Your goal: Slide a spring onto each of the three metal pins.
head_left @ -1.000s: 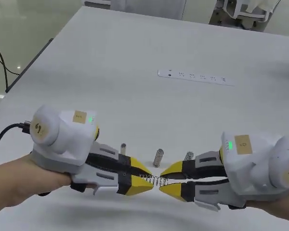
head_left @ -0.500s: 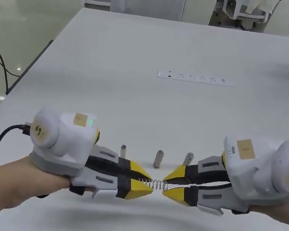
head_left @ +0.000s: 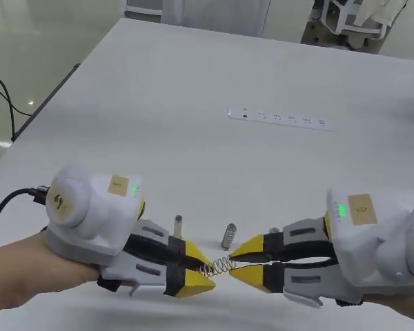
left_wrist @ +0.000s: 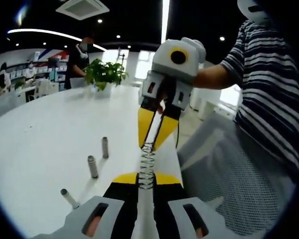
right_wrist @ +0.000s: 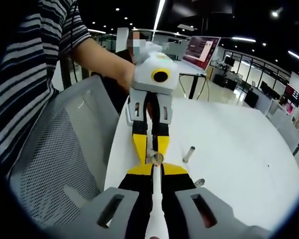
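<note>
A small coil spring (head_left: 221, 265) hangs just above the white table (head_left: 193, 89), stretched between my two grippers. My left gripper (head_left: 205, 271) is shut on its left end, seen between the jaws in the left gripper view as the spring (left_wrist: 146, 167). My right gripper (head_left: 232, 262) is shut on the other end. Behind them stand three metal pins. The left pin (head_left: 178, 224) is bare. The middle pin (head_left: 229, 236) wears a spring. The right pin (head_left: 274, 231) peeks over the right gripper. In the right gripper view the spring (right_wrist: 157, 158) shows end-on.
A white power strip (head_left: 281, 117) lies farther back on the table. A black cable (head_left: 7, 200) trails from the left gripper. A grey mesh chair (right_wrist: 65, 149) and the person's striped sleeve sit behind the grippers at the table's near edge.
The two gripper tips have come closer together. The spring between them looks shorter and now tilts, its left end lower. The head camera has also shifted a little.
</note>
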Tool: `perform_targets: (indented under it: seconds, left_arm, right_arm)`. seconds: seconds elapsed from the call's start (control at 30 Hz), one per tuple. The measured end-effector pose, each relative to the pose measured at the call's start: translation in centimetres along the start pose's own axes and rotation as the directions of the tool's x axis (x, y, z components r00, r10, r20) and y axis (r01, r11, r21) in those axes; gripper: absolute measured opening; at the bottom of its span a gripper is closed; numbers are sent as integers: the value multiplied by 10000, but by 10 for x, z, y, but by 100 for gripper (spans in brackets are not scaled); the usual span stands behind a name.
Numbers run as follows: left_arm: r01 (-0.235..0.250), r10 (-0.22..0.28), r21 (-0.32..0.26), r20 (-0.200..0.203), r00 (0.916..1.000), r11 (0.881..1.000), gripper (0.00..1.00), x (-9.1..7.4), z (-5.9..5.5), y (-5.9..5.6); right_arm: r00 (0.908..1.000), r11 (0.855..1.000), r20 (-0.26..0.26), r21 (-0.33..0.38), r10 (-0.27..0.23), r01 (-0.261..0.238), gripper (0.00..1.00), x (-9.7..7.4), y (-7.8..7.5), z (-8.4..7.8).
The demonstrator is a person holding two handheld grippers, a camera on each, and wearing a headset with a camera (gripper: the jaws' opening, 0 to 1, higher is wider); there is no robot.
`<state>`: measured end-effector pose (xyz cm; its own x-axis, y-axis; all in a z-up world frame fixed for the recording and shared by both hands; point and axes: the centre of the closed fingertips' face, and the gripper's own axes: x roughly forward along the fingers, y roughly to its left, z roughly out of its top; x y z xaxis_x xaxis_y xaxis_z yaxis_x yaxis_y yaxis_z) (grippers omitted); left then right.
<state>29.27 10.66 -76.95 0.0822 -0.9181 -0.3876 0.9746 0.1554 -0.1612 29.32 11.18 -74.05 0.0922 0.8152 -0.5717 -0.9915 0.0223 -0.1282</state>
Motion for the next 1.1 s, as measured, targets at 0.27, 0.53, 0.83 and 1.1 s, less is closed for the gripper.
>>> perform_targets:
  seconds: [0.27,0.53,0.83,1.1]
  left_arm:
    - [-49,47,157,128,9999,9999,2,3,5,-1]
    - [-52,50,241,72,10000,9997,2,2,4,-1]
    - [32,-35,376,94,9999,9993,2,3,7,-3]
    - [35,-32,475,-55,10000,9989,2,3,4,-3]
  right_arm:
    - [9998,9998,181,210,69,-73,0,7,1,9]
    - [9994,9992,333,378,101,-114,7,7,3,13]
    - [9980,9980,628,617,86,-125,8,10,4,22]
    - [9985,9982,543,584,63,-95,9,14,5,22]
